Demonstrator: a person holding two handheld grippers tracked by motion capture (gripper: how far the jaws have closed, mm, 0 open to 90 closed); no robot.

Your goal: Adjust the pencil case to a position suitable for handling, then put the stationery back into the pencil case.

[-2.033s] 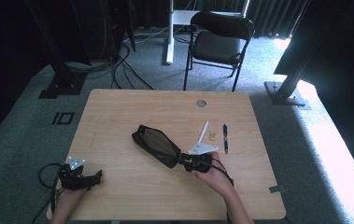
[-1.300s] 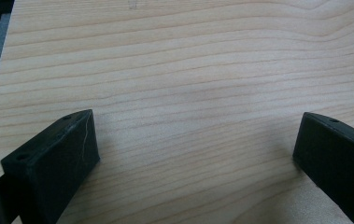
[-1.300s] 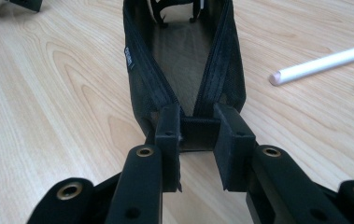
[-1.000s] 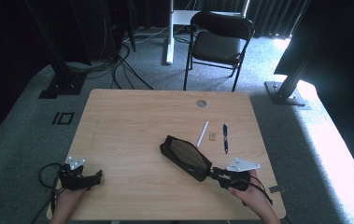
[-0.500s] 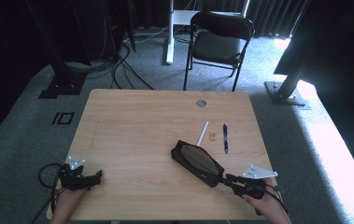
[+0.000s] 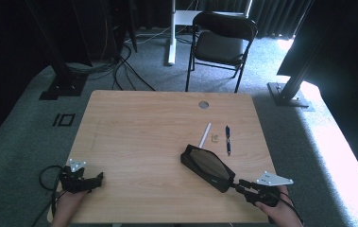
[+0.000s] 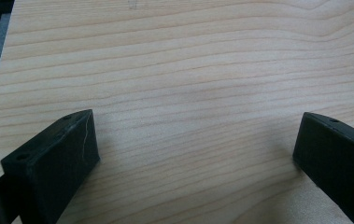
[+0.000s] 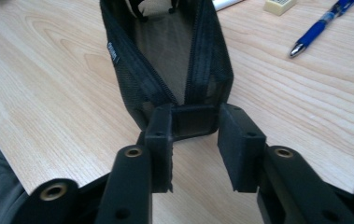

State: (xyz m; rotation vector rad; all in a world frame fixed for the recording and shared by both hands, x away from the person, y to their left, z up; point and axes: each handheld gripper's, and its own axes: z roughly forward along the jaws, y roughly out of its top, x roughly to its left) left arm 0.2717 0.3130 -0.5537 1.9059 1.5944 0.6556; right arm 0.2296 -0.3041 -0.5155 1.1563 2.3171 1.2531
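I have the right hand-held gripper (image 6: 241, 185) at the near right edge of the surface (image 6: 143, 127), and its jaws have just been opening. In the right gripper view the end of the black pouch (image 8: 165, 60) sits between them: one pad looks to be against the pouch's end tab, the other stands off it with a gap, so the pouch is not clamped. The pouch (image 6: 208, 166) lies flat on the surface, unzipped, its mouth gaping, running diagonally from the gripper towards the middle. Just beyond its far end lie a white stick (image 6: 206, 134), a small eraser (image 6: 214, 138) and a blue pen (image 6: 227, 140), all apart from the pouch; the pen (image 8: 322, 25) and eraser (image 8: 279, 4) show again in the right gripper view. My left hand-held gripper (image 6: 96, 178) rests at the near left corner, jaws wide apart over bare wood, holding nothing.
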